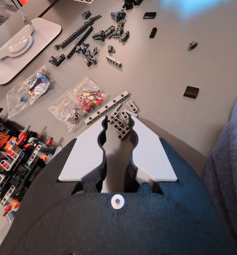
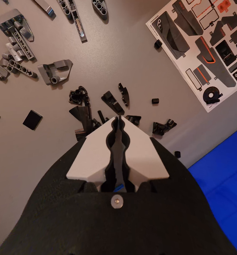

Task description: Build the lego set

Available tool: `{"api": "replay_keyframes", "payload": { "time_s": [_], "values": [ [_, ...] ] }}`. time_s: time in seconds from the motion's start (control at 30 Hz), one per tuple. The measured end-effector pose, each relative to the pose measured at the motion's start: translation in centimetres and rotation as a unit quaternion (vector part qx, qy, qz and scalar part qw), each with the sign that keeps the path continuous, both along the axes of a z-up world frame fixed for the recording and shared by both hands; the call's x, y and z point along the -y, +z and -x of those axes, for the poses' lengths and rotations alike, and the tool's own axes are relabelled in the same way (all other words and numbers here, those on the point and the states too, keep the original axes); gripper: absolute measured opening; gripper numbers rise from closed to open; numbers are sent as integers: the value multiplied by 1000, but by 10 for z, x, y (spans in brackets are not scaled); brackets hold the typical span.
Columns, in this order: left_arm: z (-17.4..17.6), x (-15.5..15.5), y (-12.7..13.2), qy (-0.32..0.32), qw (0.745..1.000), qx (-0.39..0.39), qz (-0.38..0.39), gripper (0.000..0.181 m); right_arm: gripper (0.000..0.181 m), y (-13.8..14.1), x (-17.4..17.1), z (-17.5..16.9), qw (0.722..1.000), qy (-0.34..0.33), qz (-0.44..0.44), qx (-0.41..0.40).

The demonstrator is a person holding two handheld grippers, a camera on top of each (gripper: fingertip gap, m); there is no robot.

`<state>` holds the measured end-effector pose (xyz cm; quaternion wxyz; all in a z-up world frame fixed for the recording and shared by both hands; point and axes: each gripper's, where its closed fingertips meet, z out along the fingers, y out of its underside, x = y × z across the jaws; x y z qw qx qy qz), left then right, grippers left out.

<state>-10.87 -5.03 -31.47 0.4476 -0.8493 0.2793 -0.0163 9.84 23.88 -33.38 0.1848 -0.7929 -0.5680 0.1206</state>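
1. Left gripper (image 1: 118,120) open, empty, straddling grey beams (image 1: 118,126); model (image 1: 11,155) at left.
2. Right gripper (image 2: 118,117) closed, seemingly empty, over black parts (image 2: 112,102).
3. Advice: centre on one beam before closing.

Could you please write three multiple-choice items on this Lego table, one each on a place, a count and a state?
1. Where is the long light grey beam?
A. Right of the bag of red pins
B. On the white stand base
C. Inside a bag

2. How many clear bags lie on the table?
A. One
B. Two
C. Four

3. How does the left gripper stand?
A. Shut on a beam
B. Open, holding nothing
C. Out of view

Key: 1 A, the beam lies just beside that bag; 2 B, a second bag sits farther left; 3 B, table shows between its fingertips.
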Motion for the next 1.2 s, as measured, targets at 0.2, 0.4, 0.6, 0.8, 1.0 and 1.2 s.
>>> {"api": "replay_keyframes", "payload": {
  "time_s": [0.2, 0.4, 0.6, 0.8, 1.0, 1.2],
  "values": [
    [0, 0, 0, -2, 1000, 1, 0, 28, 12, 4, 0, -1, 1000, -16, 0, -17],
    [0, 0, 2, -4, 1000, 2, -7, 28, 19, 21, 1, -13, 998, -39, -7, -45],
    [0, -1, 0, -4, 1000, 1, -3, 28, 20, 24, 6, -32, 997, -53, -23, -45],
    [0, -1, -1, -4, 1000, -5, -1, 28, 19, 32, 3, -21, 996, -42, -50, -64],
    [1, -1, 0, -1, 1000, 0, -2, 28, 17, 42, -8, -37, 993, -76, -63, -57],
    [0, -1, -1, -4, 1000, 0, 1, 28, 21, 34, 16, -50, 996, -61, -40, -50]
  ]
}}
